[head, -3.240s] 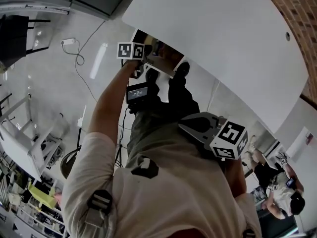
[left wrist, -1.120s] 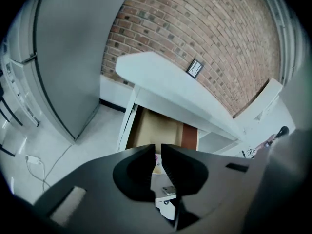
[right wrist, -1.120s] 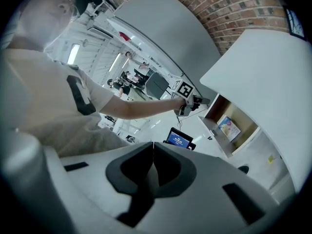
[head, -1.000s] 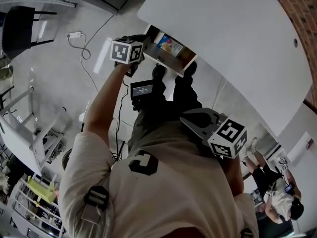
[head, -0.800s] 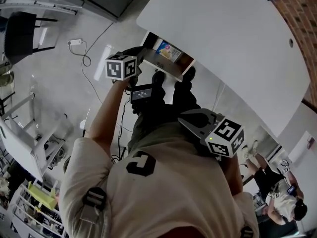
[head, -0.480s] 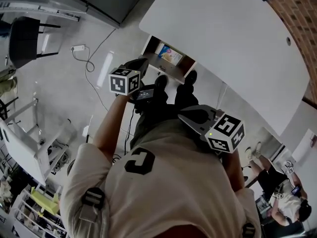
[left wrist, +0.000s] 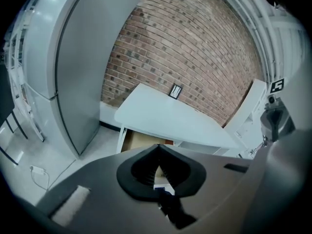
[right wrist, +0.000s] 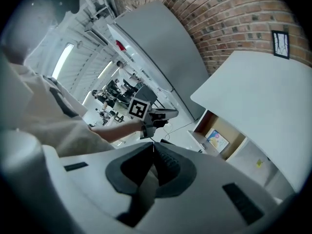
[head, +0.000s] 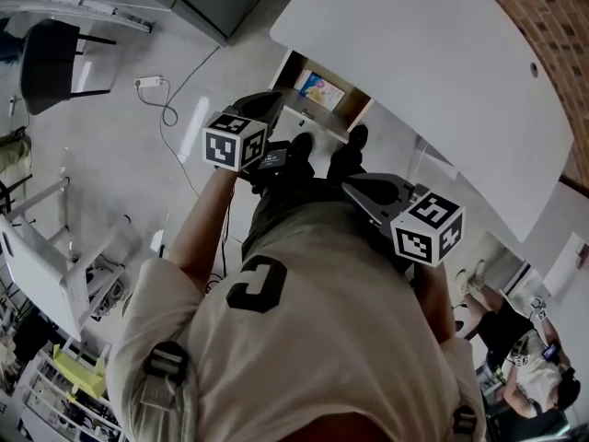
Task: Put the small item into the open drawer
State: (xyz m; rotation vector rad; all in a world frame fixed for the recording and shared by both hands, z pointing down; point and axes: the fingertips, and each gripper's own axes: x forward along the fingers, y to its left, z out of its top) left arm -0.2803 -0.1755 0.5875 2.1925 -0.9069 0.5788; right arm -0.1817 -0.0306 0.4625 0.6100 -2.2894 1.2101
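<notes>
Left gripper (left wrist: 158, 148), jaws pressed together on nothing, hangs just near of the open drawer (head: 316, 124), small item (head: 321, 90) seemingly inside.

The white tabletop (head: 442, 53) hides the back of the open wooden drawer (head: 322, 127). The colourful flat item (head: 321, 89) inside is too small to identify. In the left gripper view, the dark left tongs (left wrist: 158, 146) cover most of that drawer.
</notes>
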